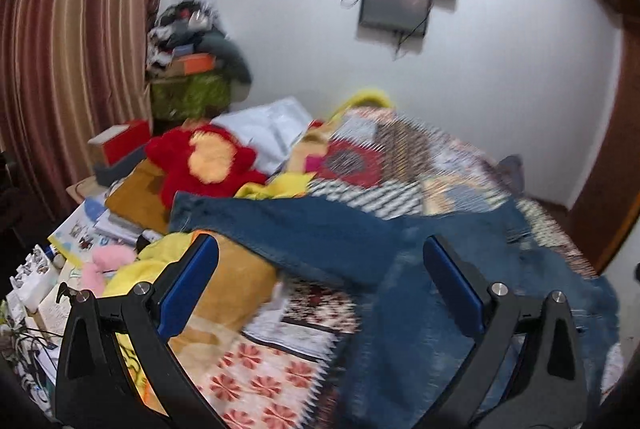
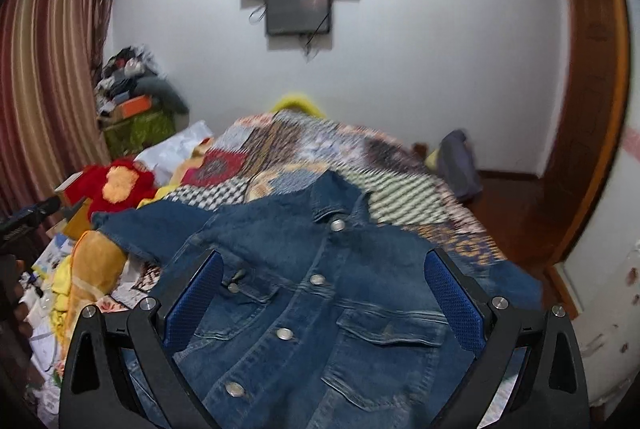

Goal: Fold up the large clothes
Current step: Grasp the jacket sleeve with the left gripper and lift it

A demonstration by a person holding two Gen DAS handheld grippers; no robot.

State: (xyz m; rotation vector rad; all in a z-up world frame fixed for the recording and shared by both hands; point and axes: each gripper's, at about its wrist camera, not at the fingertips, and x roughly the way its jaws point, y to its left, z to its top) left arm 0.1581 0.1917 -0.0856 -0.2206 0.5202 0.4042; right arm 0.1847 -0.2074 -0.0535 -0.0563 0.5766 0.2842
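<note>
The left gripper point(image 1: 320, 281) is wide open and holds nothing. The right gripper point(image 2: 323, 293) is wide open too, just above the denim jacket point(image 2: 320, 293). The jacket lies spread out, buttons up, on the patchwork bedspread point(image 2: 304, 145). Folding looks not yet started. Next, I think, a gripper should pinch the sleeve point(image 1: 280, 225) and bring it in.
</note>
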